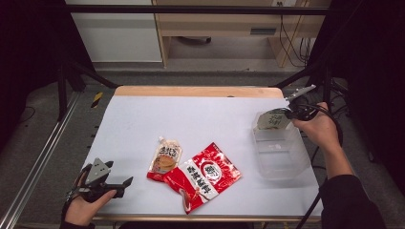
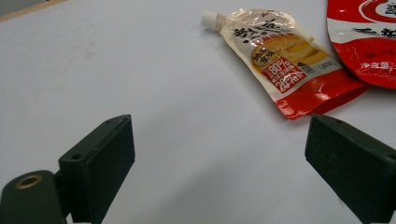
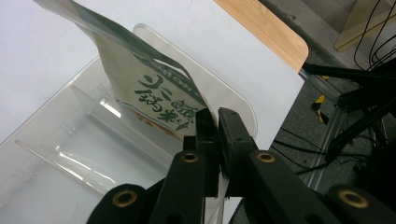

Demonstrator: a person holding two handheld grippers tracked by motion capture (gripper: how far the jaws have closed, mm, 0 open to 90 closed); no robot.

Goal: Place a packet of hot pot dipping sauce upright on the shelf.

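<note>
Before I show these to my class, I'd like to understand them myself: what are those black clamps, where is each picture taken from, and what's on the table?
A person holds a hand-operated two-jaw gripper in each hand. The high view looks down on the white table; the other two cameras ride on the grippers. The left gripper is open, holding nothing. The right gripper is shut on a white pouch with green writing, held over a clear plastic bin at the table's right. A spouted pouch and a red bag lie mid-table, overlapping.
</note>
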